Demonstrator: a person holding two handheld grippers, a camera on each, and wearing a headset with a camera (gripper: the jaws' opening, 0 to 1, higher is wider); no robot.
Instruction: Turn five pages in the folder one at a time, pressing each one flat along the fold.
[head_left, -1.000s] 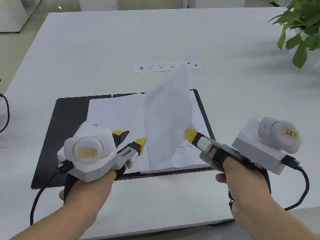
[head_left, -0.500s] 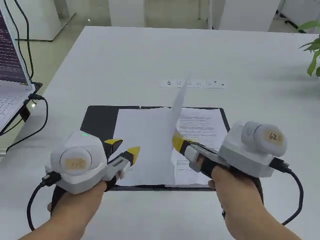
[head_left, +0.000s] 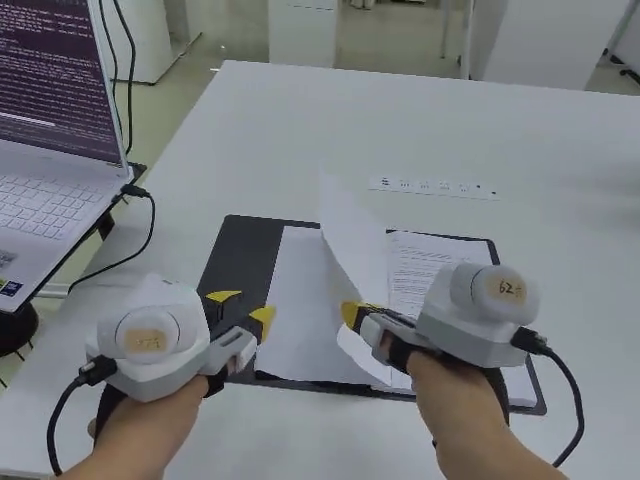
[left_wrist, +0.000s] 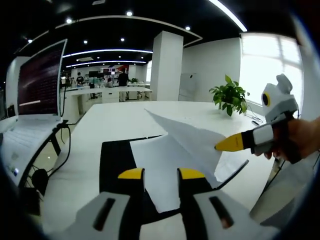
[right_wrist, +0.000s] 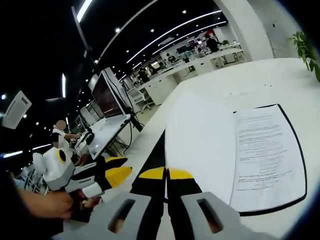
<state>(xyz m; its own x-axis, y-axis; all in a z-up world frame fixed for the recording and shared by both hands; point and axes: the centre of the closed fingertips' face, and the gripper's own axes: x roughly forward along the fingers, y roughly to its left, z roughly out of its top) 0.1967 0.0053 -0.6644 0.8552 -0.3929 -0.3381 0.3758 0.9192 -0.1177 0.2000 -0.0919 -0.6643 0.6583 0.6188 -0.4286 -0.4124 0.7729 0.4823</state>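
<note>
- Here, the black folder (head_left: 240, 275) lay open on the white table (head_left: 330, 120), just in front of the person, with a blank sheet on its left half and a printed sheet (right_wrist: 265, 150) on its right half.
- One page (head_left: 352, 240) stood lifted over the middle of the folder, tilted, with its free top corner up in the air.
- The right gripper (head_left: 349, 313) had its yellow-tipped jaws closed on the lower edge of that page; in the right gripper view the tips met (right_wrist: 166, 173) and the paper (right_wrist: 200, 135) rose straight out from between them.
- The left gripper (head_left: 243, 308) was held over the near left part of the folder, its jaws parted with nothing between them.
- In the left gripper view the two yellow tips (left_wrist: 161, 174) showed a clear gap, and beyond them the raised page (left_wrist: 185, 142) ran across to the other tool's tip (left_wrist: 231, 143).
- The two tools were near each other but apart, one on each side of the lifted page.
- A laptop (head_left: 50, 150) with its screen lit sat at the table's left edge.
- A white power strip (head_left: 432, 186) lay on the table beyond the folder.
- A potted plant (left_wrist: 229, 99) stood further off on the right.
</note>
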